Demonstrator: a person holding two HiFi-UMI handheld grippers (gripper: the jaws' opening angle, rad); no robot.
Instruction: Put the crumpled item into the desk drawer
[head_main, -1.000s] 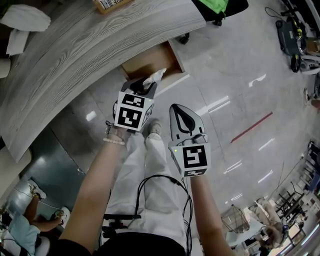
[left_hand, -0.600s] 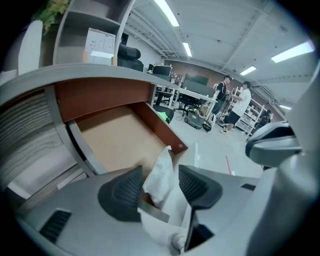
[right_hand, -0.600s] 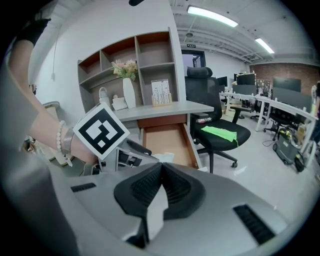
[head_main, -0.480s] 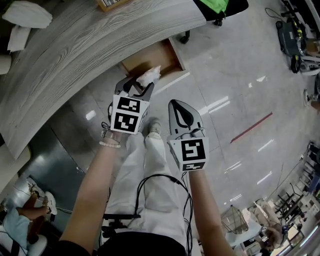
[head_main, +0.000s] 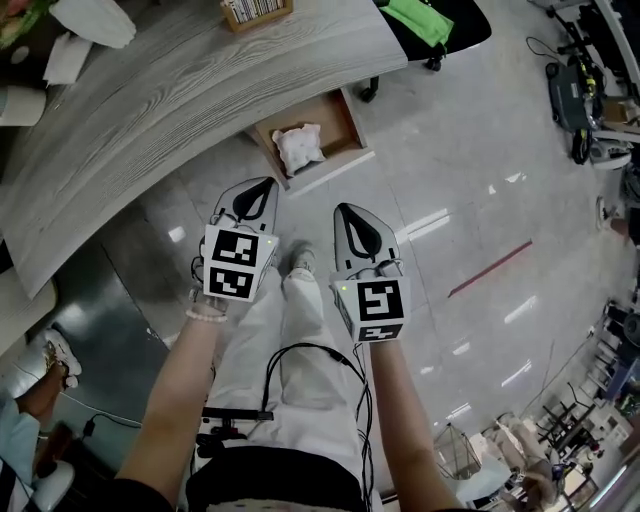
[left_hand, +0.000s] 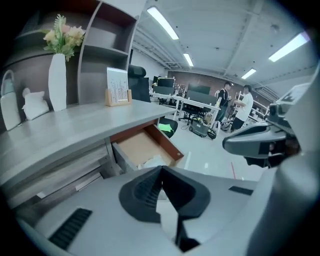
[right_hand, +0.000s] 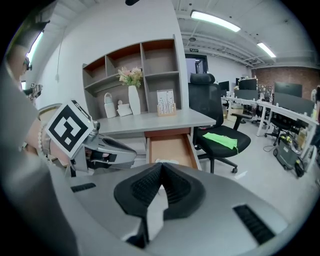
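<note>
Nearly all is judged done: the crumpled white paper (head_main: 298, 146) is seen lying in the pulled-out desk drawer (head_main: 352, 124), the jaws of the left gripper (head_main: 266, 183) have just been closed on nothing, and those of the right gripper (head_main: 347, 210) are held together, empty.

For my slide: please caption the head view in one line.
Crumpled item lies in the open desk drawer; left gripper, jaws just closed empty, and right gripper, jaws shut, hang nearby.
</note>
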